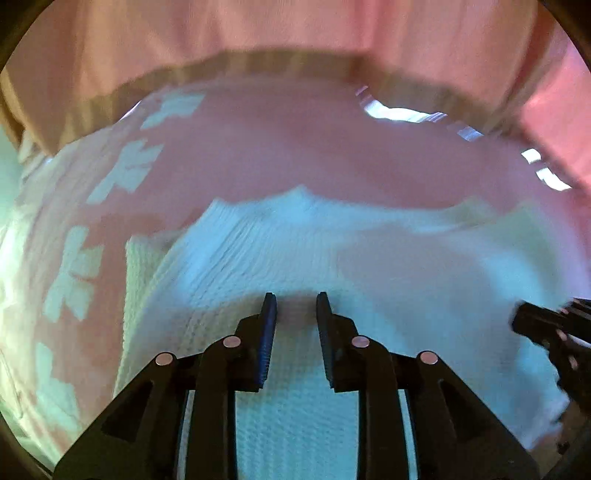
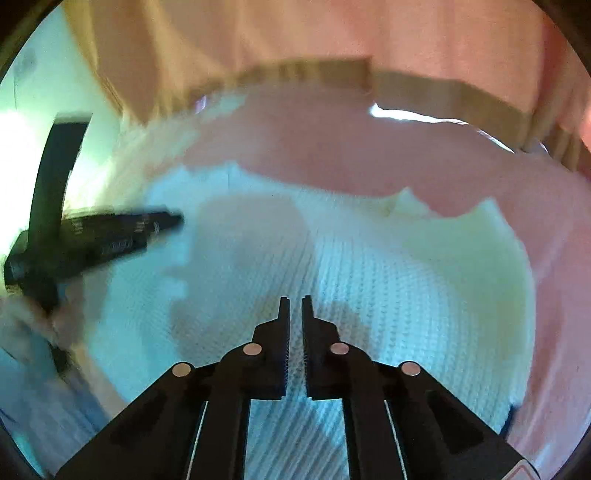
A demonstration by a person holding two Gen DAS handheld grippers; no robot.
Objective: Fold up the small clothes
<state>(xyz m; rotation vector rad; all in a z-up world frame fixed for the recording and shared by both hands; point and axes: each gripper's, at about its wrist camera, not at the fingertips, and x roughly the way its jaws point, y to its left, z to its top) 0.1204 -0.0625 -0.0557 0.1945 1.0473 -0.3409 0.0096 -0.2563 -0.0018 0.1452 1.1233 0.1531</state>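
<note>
A white ribbed knit garment (image 1: 295,254) lies spread on a pink bedspread (image 1: 295,147); it also shows in the right wrist view (image 2: 388,280). My left gripper (image 1: 296,306) hovers over the garment's near part, jaws partly open and empty. My right gripper (image 2: 294,310) is over the garment's middle, jaws nearly closed with a thin gap and nothing between them. The right gripper shows at the left wrist view's right edge (image 1: 554,328). The left gripper shows blurred at the right wrist view's left (image 2: 103,236).
The bedspread has a pale patterned band (image 1: 96,206) along its left side. A tan headboard edge (image 1: 280,62) and pink curtains (image 1: 295,26) stand behind the bed. Both views are motion-blurred.
</note>
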